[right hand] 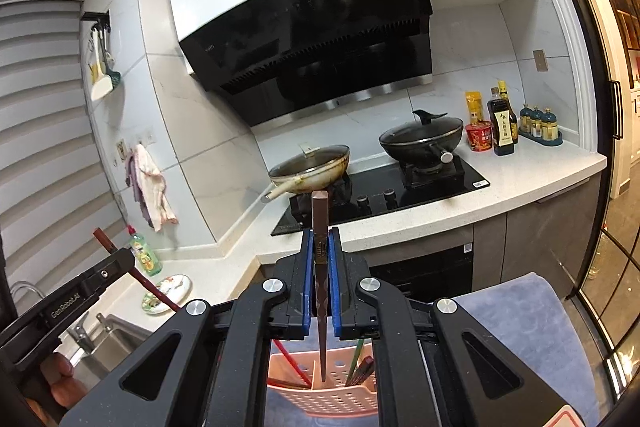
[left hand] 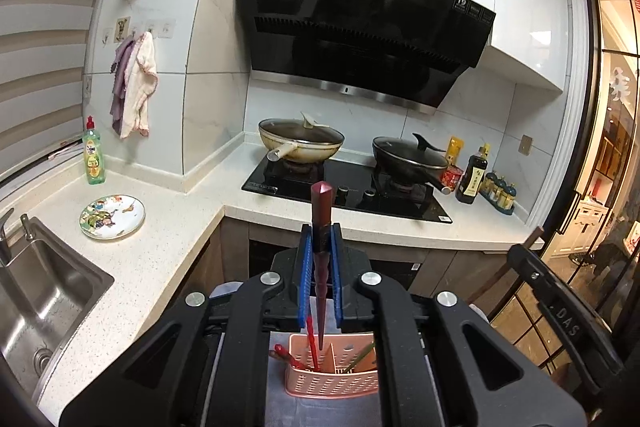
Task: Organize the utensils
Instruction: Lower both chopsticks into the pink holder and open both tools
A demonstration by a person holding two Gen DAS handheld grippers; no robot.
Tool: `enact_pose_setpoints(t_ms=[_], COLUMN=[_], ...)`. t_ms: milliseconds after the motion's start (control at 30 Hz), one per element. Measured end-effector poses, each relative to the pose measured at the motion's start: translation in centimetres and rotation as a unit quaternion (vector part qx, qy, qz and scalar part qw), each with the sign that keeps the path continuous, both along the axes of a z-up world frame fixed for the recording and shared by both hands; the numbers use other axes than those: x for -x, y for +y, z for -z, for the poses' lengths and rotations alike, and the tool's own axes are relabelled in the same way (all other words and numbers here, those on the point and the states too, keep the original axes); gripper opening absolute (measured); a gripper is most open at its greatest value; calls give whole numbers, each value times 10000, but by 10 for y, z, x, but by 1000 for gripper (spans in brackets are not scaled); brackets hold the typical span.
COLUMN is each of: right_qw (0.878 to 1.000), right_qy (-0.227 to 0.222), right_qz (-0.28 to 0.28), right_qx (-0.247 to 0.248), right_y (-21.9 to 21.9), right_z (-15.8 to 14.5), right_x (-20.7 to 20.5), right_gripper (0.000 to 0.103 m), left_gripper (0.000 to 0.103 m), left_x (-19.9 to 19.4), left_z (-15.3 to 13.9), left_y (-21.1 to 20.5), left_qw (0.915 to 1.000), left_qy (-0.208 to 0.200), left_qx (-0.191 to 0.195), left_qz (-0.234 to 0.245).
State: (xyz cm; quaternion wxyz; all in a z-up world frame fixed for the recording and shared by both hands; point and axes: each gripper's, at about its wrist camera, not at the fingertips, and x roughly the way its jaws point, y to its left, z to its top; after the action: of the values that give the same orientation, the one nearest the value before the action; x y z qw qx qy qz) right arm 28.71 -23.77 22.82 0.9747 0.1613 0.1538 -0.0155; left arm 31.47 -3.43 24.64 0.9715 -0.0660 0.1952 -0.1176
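A: Nearest item? 
B: Pink perforated plastic utensil basket [left hand: 331, 373], sitting on grey cloth [right hand: 532, 323], holding red chopsticks [left hand: 310, 341]. 
A: Grippers? 
B: Left gripper [left hand: 321, 239] is pinching a maroon chopstick [left hand: 321, 211]; right gripper [right hand: 321, 247] is clamping a brown chopstick [right hand: 320, 215]. 
A: Farther? 
B: "valli" is showing on the black range hood [left hand: 360, 27].

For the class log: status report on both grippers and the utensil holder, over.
Left gripper shut on dark red chopstick. Right gripper shut on brown chopstick. Pink perforated plastic utensil holder below, nothing blocking.
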Motion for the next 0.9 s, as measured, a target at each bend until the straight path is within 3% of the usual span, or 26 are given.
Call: enact_pose_setpoints(t_ms=[467, 733, 800, 867, 900], right_qw=[9969, 9957, 9958, 9962, 9964], right_qy=[768, 909, 887, 843, 822], right_qz=[-164, -188, -188, -199, -212], right_qx=[-33, 76, 83, 44, 36], right_y=[8, 13, 13, 11, 11], right_z=[71, 86, 85, 80, 78], right_x=[-49, -48, -45, -38, -35], right_gripper=[7, 12, 12, 14, 16], left_gripper=[8, 10, 15, 38, 43], left_x=[-44, -49, -47, -43, -40], left_z=[72, 93, 93, 92, 91], left_y=[-12, -17, -17, -16, -15], left_qw=[9973, 9955, 9959, 9962, 9966], left_qy=[708, 905, 857, 827, 782], left_qx=[-117, -178, -203, -237, -236], left_qz=[169, 238, 196, 104, 66])
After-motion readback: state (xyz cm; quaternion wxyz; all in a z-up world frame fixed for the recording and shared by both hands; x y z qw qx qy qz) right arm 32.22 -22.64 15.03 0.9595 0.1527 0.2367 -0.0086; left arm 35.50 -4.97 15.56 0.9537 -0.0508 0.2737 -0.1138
